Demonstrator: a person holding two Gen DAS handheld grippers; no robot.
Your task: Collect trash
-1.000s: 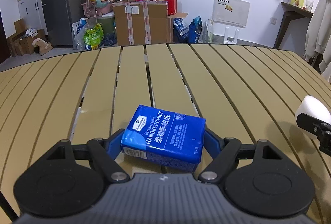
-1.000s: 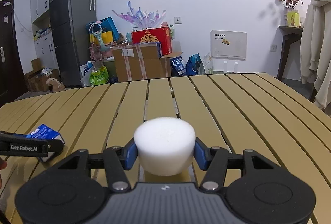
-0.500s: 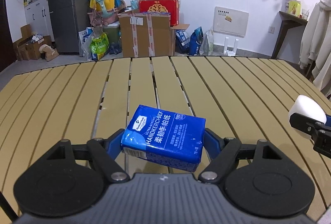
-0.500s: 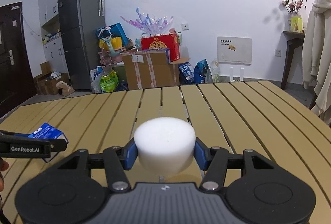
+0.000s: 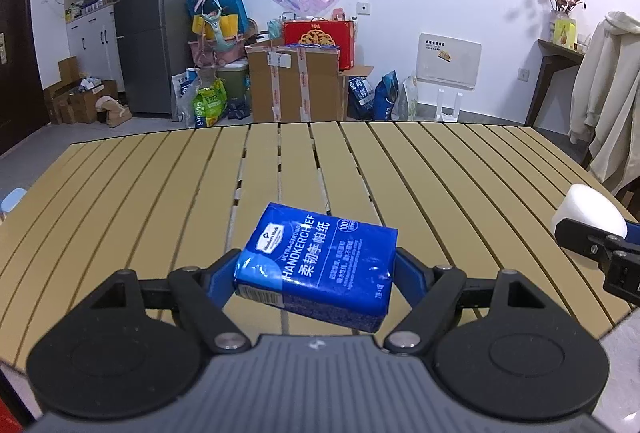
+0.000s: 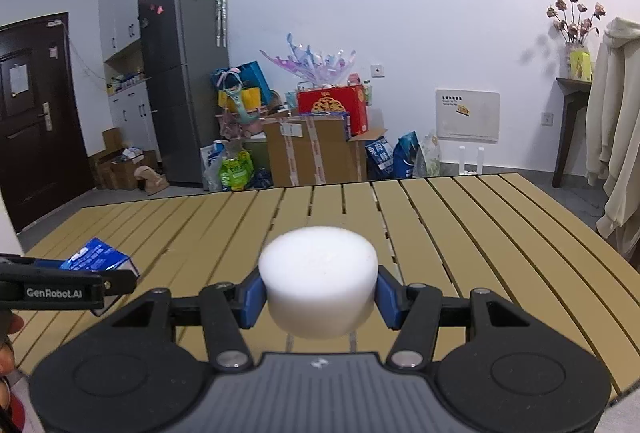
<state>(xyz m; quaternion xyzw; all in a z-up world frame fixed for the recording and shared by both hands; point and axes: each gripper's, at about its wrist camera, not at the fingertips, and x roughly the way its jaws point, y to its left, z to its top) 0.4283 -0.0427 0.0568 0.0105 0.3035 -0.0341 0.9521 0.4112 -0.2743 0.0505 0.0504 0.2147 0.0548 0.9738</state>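
My left gripper is shut on a blue handkerchief tissue pack and holds it tilted above the slatted table. My right gripper is shut on a white foam cylinder, also lifted above the table. In the left wrist view the foam cylinder and right gripper show at the far right. In the right wrist view the tissue pack and left gripper show at the far left.
The tan slatted table stretches ahead. Beyond its far edge stand cardboard boxes, bags, a grey fridge and a dark door. A coat hangs at the right.
Both grippers have risen and drawn back from the table with their objects held. More of the room and the table's far edge shows now.
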